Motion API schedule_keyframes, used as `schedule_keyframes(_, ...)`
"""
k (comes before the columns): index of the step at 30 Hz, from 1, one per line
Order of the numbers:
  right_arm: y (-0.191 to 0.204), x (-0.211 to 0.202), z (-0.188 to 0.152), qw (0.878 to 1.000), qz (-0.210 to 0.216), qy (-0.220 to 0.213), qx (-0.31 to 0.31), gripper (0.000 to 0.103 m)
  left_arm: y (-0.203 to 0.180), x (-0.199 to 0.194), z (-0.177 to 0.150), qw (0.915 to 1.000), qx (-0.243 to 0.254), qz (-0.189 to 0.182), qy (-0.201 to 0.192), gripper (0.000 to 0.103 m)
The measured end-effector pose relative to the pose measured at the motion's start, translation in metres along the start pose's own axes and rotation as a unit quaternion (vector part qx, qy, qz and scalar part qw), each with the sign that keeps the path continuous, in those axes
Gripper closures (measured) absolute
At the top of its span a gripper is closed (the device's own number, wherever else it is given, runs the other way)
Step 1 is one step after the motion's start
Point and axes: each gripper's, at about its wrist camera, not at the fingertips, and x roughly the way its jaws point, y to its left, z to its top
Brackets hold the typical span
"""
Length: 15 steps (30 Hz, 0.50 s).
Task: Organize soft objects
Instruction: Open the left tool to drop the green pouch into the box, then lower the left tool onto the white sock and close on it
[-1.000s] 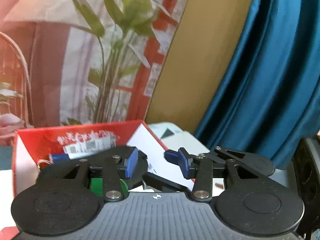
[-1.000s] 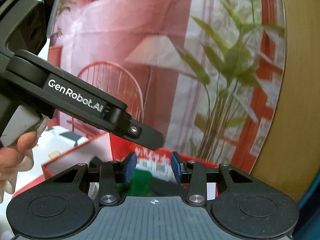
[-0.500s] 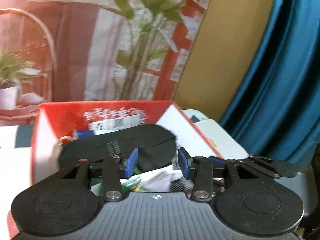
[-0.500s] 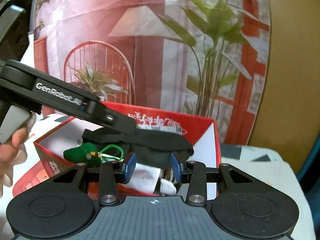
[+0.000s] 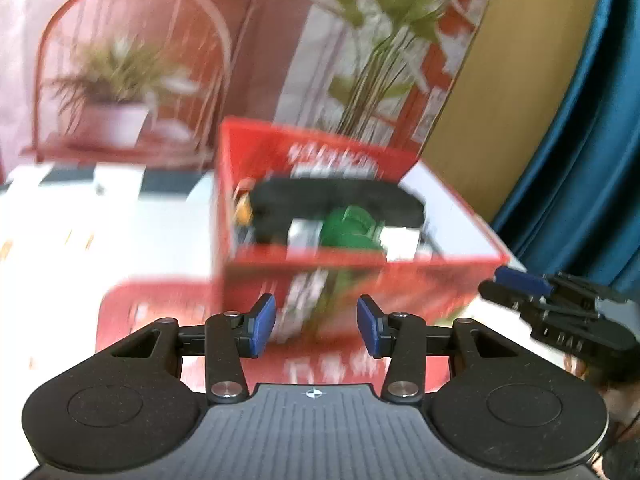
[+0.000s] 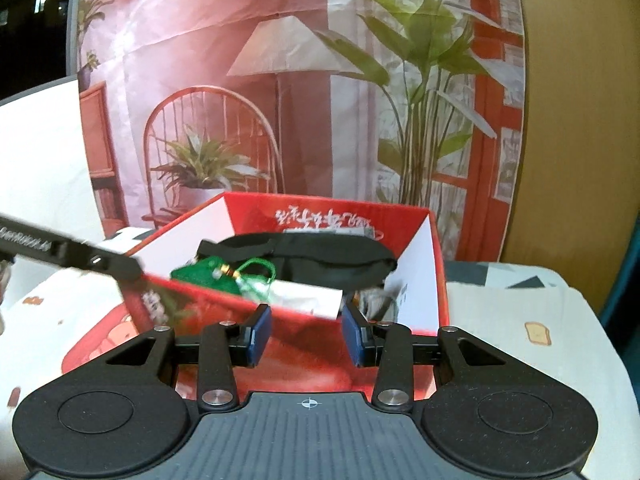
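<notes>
Fingers, left gripper [image 5: 316, 330]: standing apart, gripping nothing, only the blurred near wall of the red box [image 5: 360, 284] showing between the blue pads.
Fingers, right gripper [image 6: 306, 338]: standing apart too, carrying nothing, hovering just short of the box's near rim.
Black soft piece [image 6: 320, 254]: lying draped across the inside of the box, toward the back wall.
Green pouch [image 6: 208, 276]: sitting in the box in front of the black piece, its loop of green cord trailing beside it.
White wrapped item [image 6: 308, 298]: lying against the near wall inside the box.
Table [image 6: 520, 320]: showing no loose soft things in either view, though much of it lying out of frame.
Progress: looking close to finished, judging by everything visible sitting inside the box.
Remaining: possibly only tidying or closing; not telling from these views.
</notes>
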Motion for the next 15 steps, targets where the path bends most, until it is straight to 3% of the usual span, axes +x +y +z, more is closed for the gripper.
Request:
schedule_keyframes(10,0.004,-0.011,-0.057,0.998,-0.001,0.061,0.023,0.066,0.014,0.001,-0.078,0.9942,-0.071,0.009,0.080,0.055)
schedule_keyframes(15,0.001,-0.015,-0.079,0.996,-0.024,0.079,0.026,0.066,0.018,-0.006,-0.088,0.9923,-0.083,0.013,0.090,0.037)
